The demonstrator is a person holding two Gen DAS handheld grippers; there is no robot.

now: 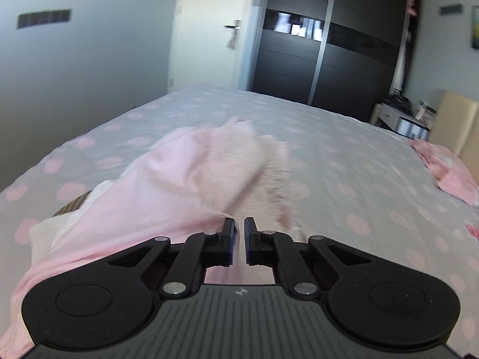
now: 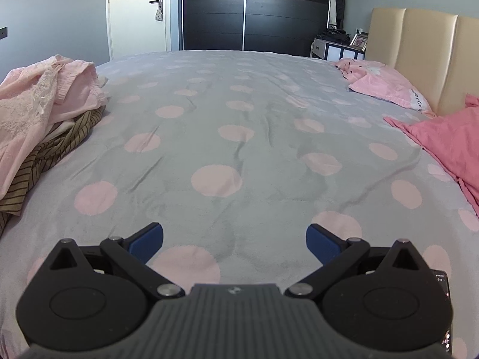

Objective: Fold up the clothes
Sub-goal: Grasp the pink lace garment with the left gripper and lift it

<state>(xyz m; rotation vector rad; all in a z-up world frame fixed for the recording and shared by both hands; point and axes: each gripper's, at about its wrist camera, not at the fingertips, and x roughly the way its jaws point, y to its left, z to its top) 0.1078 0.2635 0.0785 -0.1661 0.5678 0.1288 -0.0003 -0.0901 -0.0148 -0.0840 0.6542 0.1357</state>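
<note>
A pale pink garment [image 1: 167, 185] with a lacy part stretches from my left gripper [image 1: 239, 230] across the bed, blurred by motion. The left fingers stand almost together, pinching an edge of that fabric. Under it a brown striped garment [image 1: 73, 203] and something white peek out. In the right wrist view the same pink garment [image 2: 36, 101] lies heaped at the bed's left edge over the striped garment [image 2: 54, 146]. My right gripper [image 2: 234, 239] hovers open over the bare bedspread [image 2: 239, 119], nothing between its blue pads.
The bedspread is grey with pink dots. A pink pillow [image 2: 383, 83] and a darker pink cloth [image 2: 449, 140] lie by the beige headboard [image 2: 419, 45] on the right. Beyond the bed stand a dark wardrobe [image 2: 254, 9], a door [image 2: 137, 9] and a nightstand [image 2: 338, 49].
</note>
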